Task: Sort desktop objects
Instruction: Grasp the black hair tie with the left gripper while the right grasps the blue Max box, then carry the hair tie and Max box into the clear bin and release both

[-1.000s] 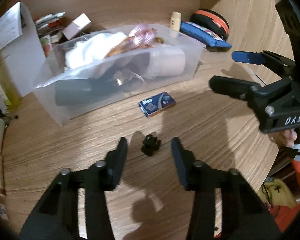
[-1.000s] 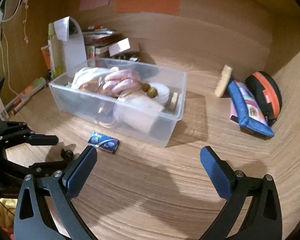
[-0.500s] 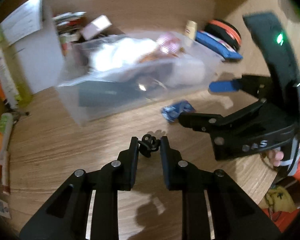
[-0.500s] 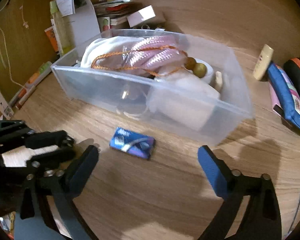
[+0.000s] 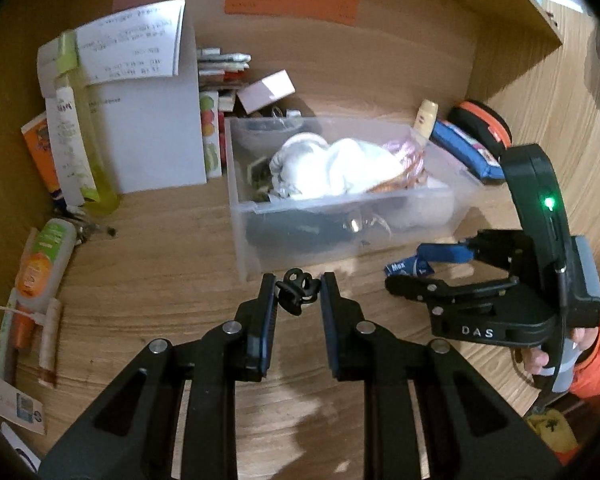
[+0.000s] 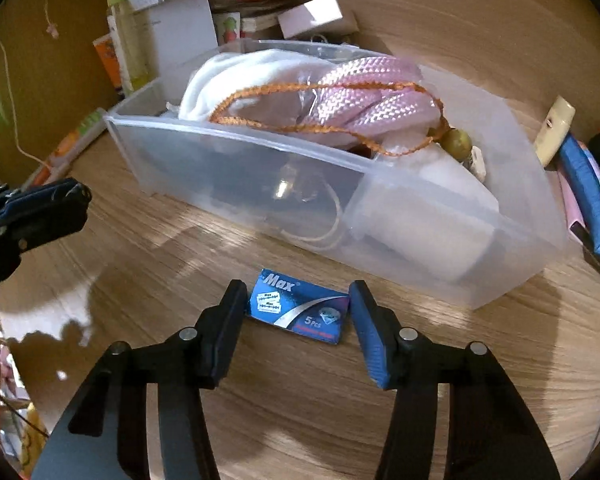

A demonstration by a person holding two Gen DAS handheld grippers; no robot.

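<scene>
Clutter of tubes and papers lines the wooden desk [image 5: 148,248] at left. The left claw [image 5: 298,290] is clenched on a small black twisted clip [image 5: 296,286], lifted just before the clear plastic bin [image 6: 260,168], which holds white cloth, pink braided cord and orange string. Rightward, the right claw [image 6: 298,312] has just been closing; the flat blue "Max" blade box [image 6: 298,310] lies between its jaws, long axis spanning them, seemingly not yet pinched.

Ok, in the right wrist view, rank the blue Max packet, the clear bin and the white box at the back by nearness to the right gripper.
From the right gripper:
1. Blue Max packet, on the desk between its fingers.
2. Clear bin, just beyond the packet.
3. White box, behind the bin by the far wall.
</scene>
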